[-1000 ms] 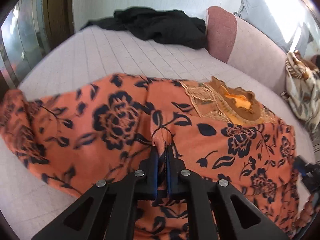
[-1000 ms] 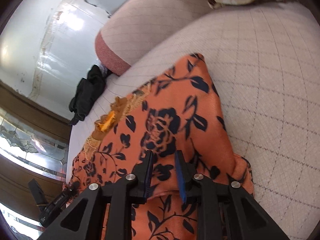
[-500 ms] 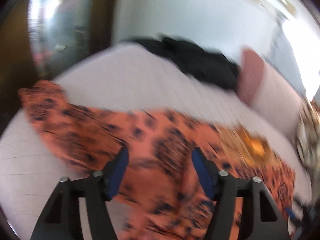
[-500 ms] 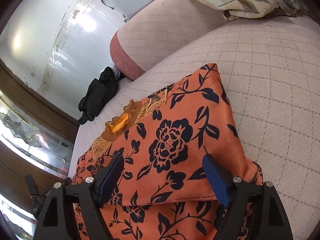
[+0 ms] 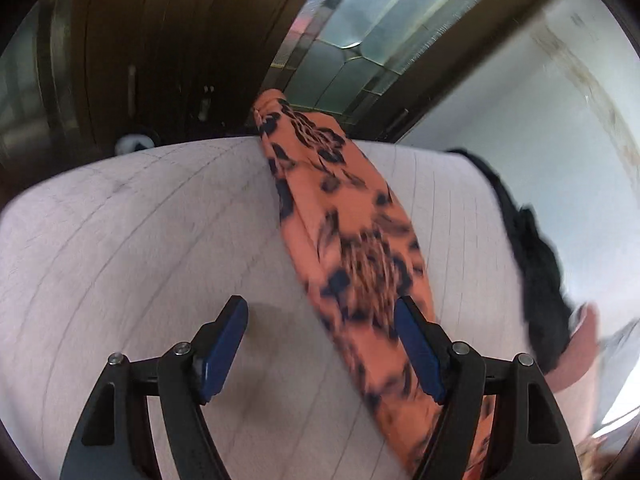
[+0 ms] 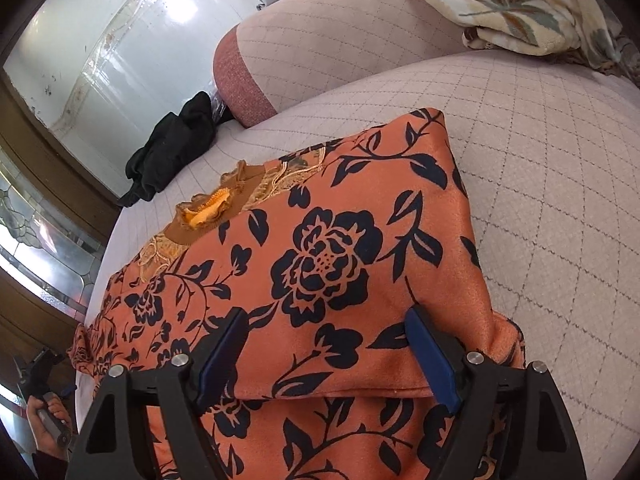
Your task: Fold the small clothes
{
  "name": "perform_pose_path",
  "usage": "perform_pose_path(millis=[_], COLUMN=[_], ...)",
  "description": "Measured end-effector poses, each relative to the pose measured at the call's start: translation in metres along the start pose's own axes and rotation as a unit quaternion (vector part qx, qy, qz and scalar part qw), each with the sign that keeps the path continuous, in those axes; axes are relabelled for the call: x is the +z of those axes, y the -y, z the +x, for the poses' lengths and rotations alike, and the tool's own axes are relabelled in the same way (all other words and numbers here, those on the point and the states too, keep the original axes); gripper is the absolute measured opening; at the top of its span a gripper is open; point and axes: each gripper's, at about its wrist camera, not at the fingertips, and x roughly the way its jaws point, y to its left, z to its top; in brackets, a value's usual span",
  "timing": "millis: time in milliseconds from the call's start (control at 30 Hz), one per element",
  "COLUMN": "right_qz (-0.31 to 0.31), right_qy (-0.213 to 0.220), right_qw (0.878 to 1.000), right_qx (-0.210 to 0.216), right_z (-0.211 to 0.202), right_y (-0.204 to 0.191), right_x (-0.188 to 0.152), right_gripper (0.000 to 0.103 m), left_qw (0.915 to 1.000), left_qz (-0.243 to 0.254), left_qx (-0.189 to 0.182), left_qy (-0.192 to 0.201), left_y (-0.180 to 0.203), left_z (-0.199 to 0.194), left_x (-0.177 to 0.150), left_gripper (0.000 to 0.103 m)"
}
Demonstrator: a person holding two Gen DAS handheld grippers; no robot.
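Observation:
An orange garment with dark blue flowers (image 6: 332,264) lies on the quilted pale bed (image 6: 540,160), one part folded over on top; its embroidered neckline (image 6: 208,208) shows at the left. My right gripper (image 6: 326,354) is open and empty just above the folded edge. In the left wrist view a long strip of the same garment (image 5: 352,248) runs to the bed's far edge. My left gripper (image 5: 320,344) is open and empty over bare bed, its right finger beside the strip. The left gripper also shows in a hand at the lower left of the right wrist view (image 6: 40,376).
A black garment (image 6: 172,144) lies at the bed's far side, also in the left wrist view (image 5: 536,264). A pink-ended bolster (image 6: 320,48) and a leaf-patterned blanket (image 6: 520,4) lie behind. A dark wooden door and glass panels (image 5: 352,52) stand past the bed edge.
Both grippers have opened and let go of the garment. The left gripper has swung left toward the garment's end at the bed edge. The right has drawn back slightly.

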Motion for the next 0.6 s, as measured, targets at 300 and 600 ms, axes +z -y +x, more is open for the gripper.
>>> perform_pose_path(millis=[300,600], right_qz=[0.002,0.036], right_qy=[0.007,0.009], right_qw=[1.0,0.999], right_qx=[-0.005,0.014], right_z=[0.001,-0.003], right_y=[-0.003,0.004], right_x=[-0.001,0.005], right_gripper=[0.084,0.083], left_qw=[0.999,0.9788], left_qz=[-0.01,0.172], left_qx=[-0.035,-0.077], left_qy=[0.024,0.081], left_y=[0.003,0.113], left_z=[0.034,-0.026], left_x=[0.033,-0.008], left_gripper=[0.03,0.006])
